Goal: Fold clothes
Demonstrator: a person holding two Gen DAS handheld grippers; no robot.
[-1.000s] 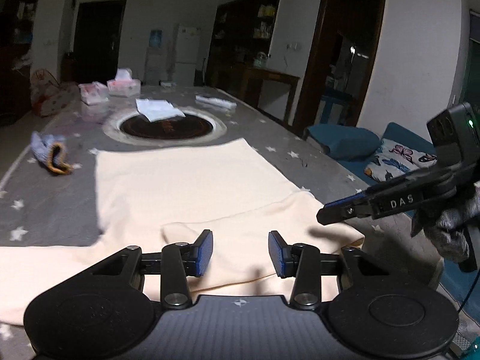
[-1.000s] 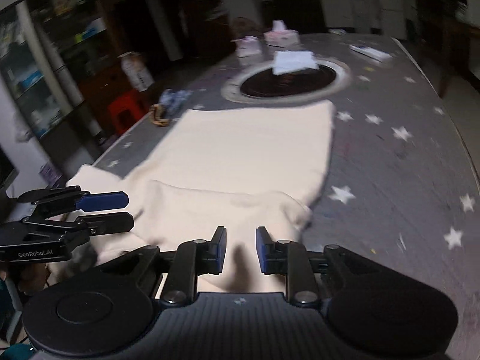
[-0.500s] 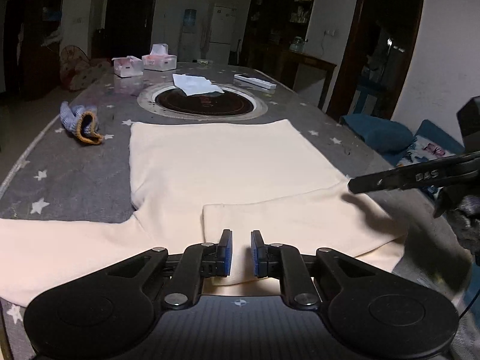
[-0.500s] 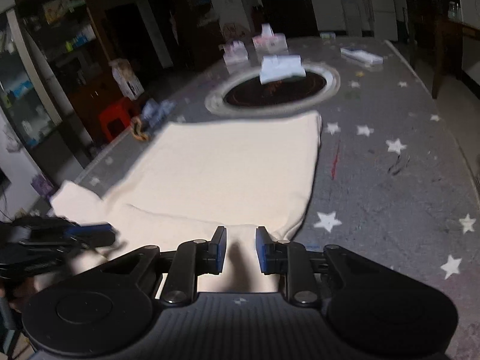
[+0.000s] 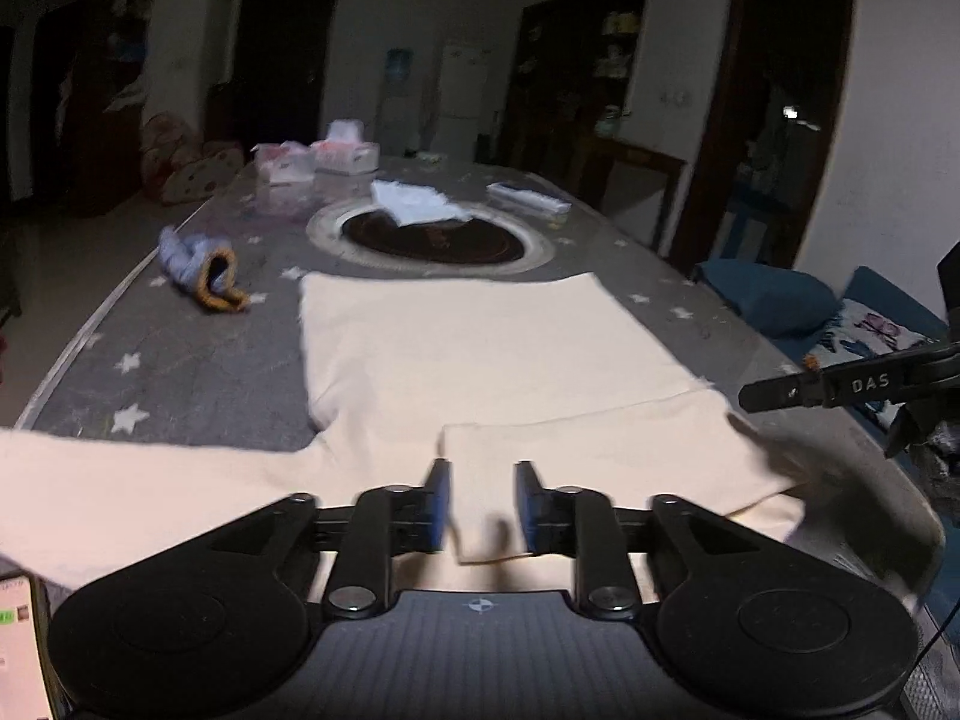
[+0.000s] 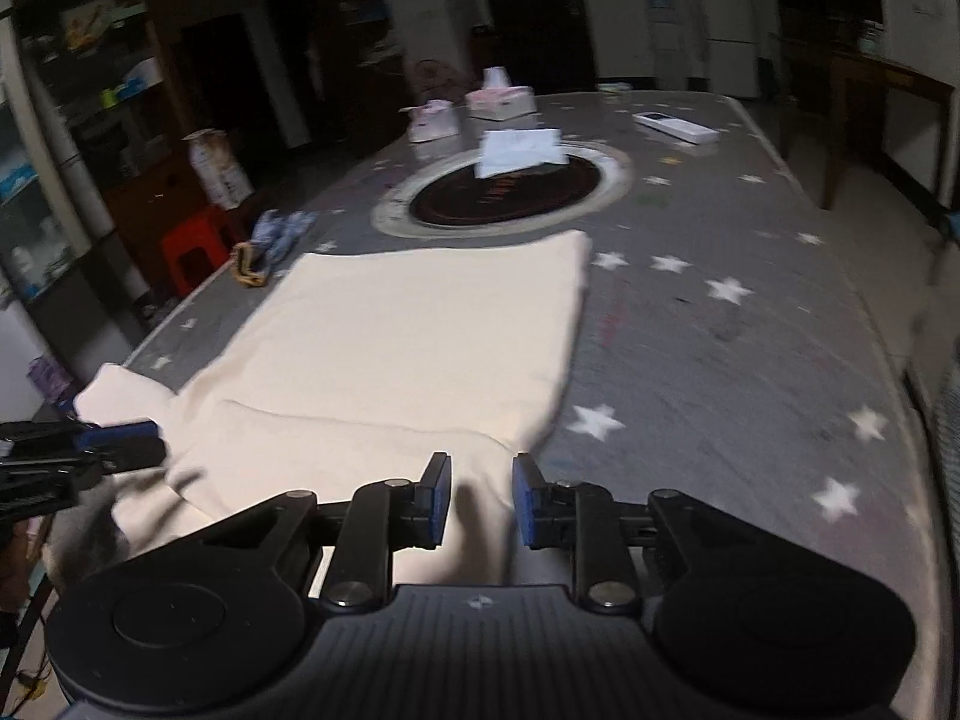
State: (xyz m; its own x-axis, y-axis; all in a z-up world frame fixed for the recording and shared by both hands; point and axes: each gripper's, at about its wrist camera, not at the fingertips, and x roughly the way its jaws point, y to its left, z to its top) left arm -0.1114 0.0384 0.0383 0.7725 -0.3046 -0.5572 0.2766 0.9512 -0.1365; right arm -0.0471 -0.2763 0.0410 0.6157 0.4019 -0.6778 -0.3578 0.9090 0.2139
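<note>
Left wrist view: left gripper (image 5: 479, 504) low over the near edge of the table (image 5: 198, 372), jaws parted a moderate width, blue pads either side of a folded flap of the cream garment (image 5: 480, 354), not clamping it. Garment lies flat along the middle of the grey star-print table top, body reaching toward the dark round inset (image 5: 433, 236) at the table's centre; one sleeve (image 5: 120, 492) runs out to the near left edge, the other is folded across the near end of the body. Right gripper (image 5: 750, 399) enters from the right edge, dark fingers marked "DAS", tip just beside the garment's near right corner; from this view cannot tell its opening. Right wrist view: right gripper (image 6: 480, 501) jaws set a moderate width apart, cream cloth (image 6: 420, 330) between and beneath the pads, no grip visible. Left gripper (image 6: 129, 450) shows at the left edge, over the near left part of the garment. Blue and yellow cloth bundle (image 5: 201, 270) near the left edge of the table, well apart from the garment. White paper (image 5: 420, 204) rests on the far rim of the inset. Tissue boxes (image 5: 348, 150) at the far end.
</note>
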